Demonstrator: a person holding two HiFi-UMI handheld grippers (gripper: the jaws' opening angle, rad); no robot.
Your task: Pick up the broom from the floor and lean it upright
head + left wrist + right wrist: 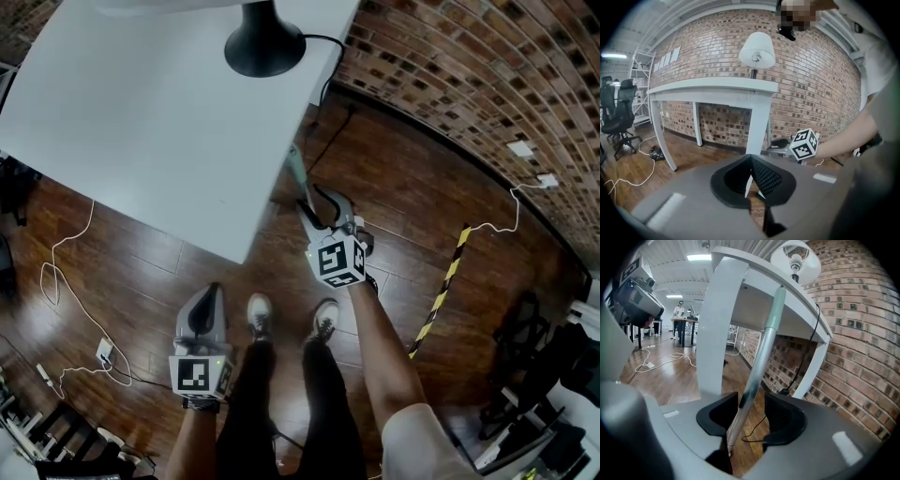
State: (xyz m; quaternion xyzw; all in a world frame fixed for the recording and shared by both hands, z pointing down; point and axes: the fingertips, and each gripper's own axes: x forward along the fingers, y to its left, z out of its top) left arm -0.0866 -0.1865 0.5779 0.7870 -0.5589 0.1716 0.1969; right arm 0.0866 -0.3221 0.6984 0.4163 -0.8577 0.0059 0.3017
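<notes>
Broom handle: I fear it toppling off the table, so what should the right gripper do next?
Probably ease the right gripper straight back: its jaws stand open around the broom handle, which leans on the white table, so a sideways pull could knock it.

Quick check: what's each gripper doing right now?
Left gripper: jaws closed, empty.
Right gripper: jaws open, broom handle standing between them, not clamped.

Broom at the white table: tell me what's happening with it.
A person holds a gripper in each hand. The broom handle leans upright against the edge of the white table. The right gripper is open around the handle, its pads not clamping it. The left gripper hangs off to the side, shut and empty.
</notes>
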